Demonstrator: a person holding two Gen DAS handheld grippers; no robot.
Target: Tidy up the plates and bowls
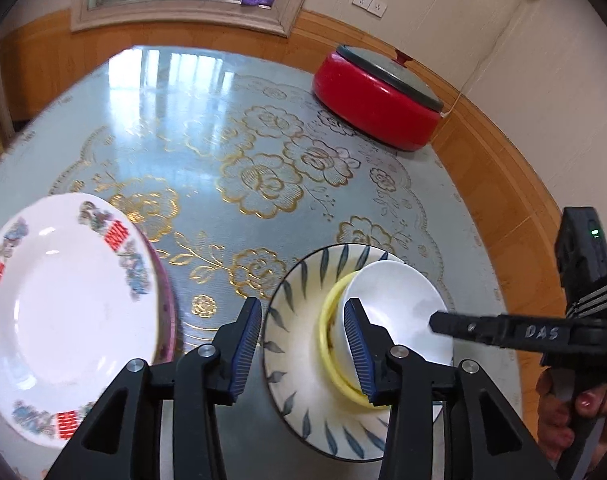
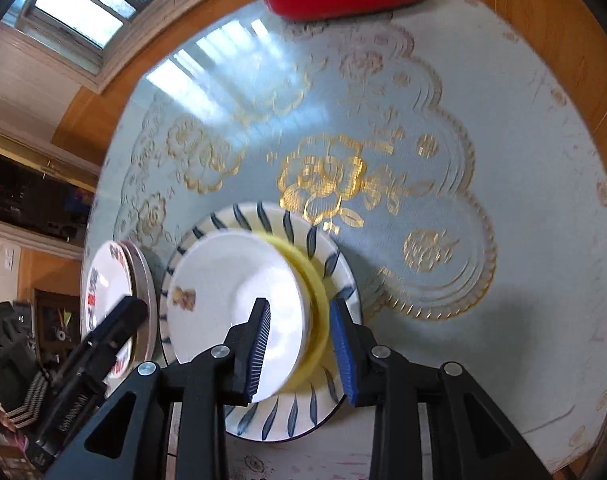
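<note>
Pointing steeply down, right tool (image 2: 299, 344) straddling white bowl (image 2: 239, 300) rim

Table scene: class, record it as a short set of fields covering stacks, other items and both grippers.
surface: round table with gold-flower cover
stack one: white bowl in yellow bowl on leaf-pattern plate
stack two: floral white plate on a pink-rimmed plate
other item: red lidded pot
left gripper: open, over the leaf-pattern plate's rim
right gripper: open, astride the bowl rims
</note>
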